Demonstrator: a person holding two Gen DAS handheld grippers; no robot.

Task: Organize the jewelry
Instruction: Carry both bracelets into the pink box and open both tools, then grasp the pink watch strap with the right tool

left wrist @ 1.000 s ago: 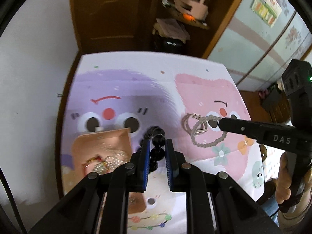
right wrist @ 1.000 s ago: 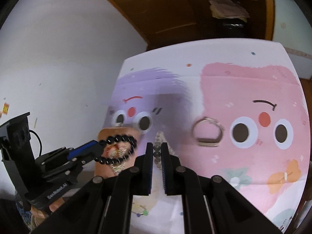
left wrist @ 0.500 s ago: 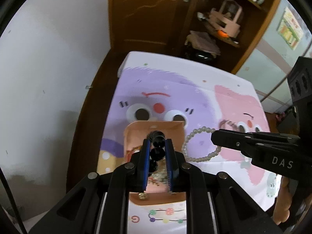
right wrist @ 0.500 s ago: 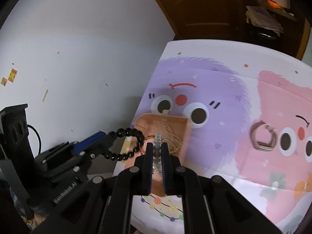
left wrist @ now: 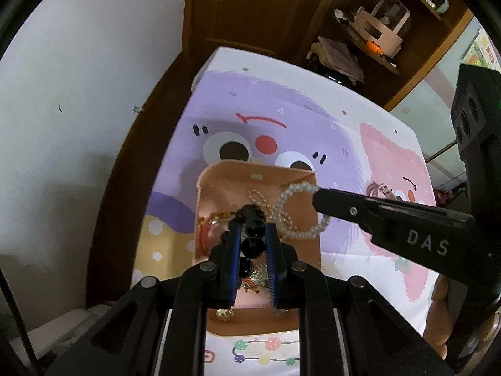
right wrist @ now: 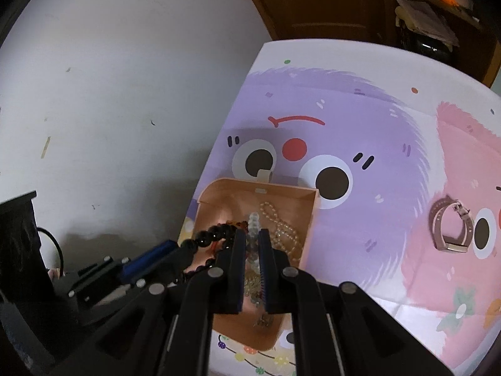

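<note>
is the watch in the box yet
No, the watch lies on the pink part of the mat, well to the right of the box.

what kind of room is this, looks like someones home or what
Most likely a room in a home: a wooden door, a wooden shelf unit cluttered with household odds and ends, and a table under a cartoon-monster cloth holding a pink jewelry tray.

Glossy black beads (left wrist: 253, 237); matt peach plastic tray (left wrist: 216, 175).
</note>
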